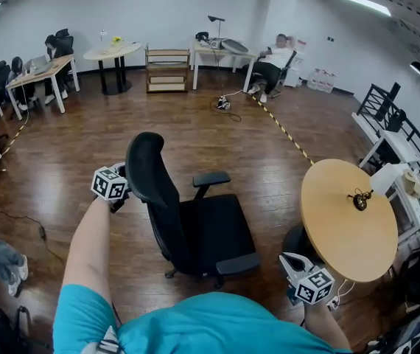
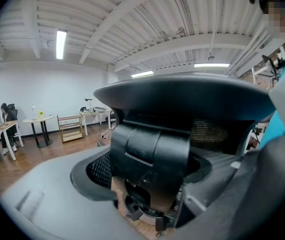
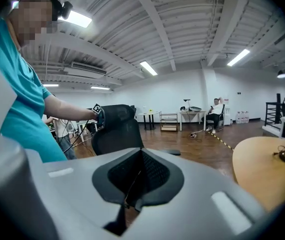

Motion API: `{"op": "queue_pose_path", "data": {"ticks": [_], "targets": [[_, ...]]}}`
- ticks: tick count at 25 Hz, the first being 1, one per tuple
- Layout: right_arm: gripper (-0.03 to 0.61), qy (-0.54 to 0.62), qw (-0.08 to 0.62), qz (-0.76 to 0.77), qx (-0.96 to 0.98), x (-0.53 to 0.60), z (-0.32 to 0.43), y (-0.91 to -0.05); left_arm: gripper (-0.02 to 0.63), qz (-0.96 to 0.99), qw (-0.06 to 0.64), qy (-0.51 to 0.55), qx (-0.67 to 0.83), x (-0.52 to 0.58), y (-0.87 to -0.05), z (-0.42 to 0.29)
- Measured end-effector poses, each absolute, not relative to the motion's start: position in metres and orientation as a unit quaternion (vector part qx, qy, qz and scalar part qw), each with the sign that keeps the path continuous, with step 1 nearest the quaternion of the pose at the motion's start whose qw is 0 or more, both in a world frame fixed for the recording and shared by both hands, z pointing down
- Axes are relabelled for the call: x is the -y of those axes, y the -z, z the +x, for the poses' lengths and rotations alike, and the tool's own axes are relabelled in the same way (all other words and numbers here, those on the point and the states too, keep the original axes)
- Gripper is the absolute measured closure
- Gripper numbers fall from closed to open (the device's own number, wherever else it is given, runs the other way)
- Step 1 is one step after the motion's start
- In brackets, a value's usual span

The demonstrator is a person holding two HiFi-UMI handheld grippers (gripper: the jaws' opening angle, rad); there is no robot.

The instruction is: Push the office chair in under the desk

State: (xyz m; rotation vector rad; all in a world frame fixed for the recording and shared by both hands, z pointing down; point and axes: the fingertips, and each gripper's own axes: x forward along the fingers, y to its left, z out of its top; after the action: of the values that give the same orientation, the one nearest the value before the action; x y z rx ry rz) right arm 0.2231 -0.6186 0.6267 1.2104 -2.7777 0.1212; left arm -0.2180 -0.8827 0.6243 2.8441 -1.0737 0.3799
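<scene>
A black office chair (image 1: 195,227) stands in the middle of the wooden floor, its seat turned toward the round wooden table (image 1: 346,220) at the right. My left gripper (image 1: 120,186) is at the upper rear edge of the chair's backrest (image 1: 149,174). In the left gripper view the jaws stand either side of the backrest's black bracket (image 2: 150,149), shut on it. My right gripper (image 1: 292,262) hangs low beside the table, shut and holding nothing, and its pads (image 3: 147,176) meet. The chair (image 3: 116,131) and the table (image 3: 265,171) also appear in the right gripper view.
A small dark object (image 1: 359,199) lies on the round table. Striped floor tape (image 1: 287,135) runs diagonally behind the chair. People sit at desks at far left (image 1: 37,72) and back right (image 1: 273,65). A low shelf (image 1: 167,70) and a railing (image 1: 387,109) line the room's edges.
</scene>
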Motion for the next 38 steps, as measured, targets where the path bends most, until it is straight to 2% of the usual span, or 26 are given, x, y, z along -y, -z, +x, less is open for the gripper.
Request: {"op": "queue_pose_path", "data": {"ticks": [6,14,26,38], "targets": [[0.578,-0.037,0.053,0.413,0.908,0.641,0.203,-0.622,0.257,0.933,0.038,-0.103,0.343,0.92,-0.623,-0.235],[0.578,-0.032,0.046,0.418,0.907,0.662,0.222,-0.617,0.258,0.936,0.032,-0.091,0.34,0.936,-0.625,-0.218],[0.578,-0.028,0.049,0.412,0.91,0.673,0.311,-0.618,0.252,0.92,0.053,-0.086,0.378,0.954,-0.631,-0.144],[0.578,-0.029,0.036,0.425,0.904,0.673,0.337,-0.623,0.276,0.92,0.065,-0.117,0.369,0.965,-0.641,-0.112]]}}
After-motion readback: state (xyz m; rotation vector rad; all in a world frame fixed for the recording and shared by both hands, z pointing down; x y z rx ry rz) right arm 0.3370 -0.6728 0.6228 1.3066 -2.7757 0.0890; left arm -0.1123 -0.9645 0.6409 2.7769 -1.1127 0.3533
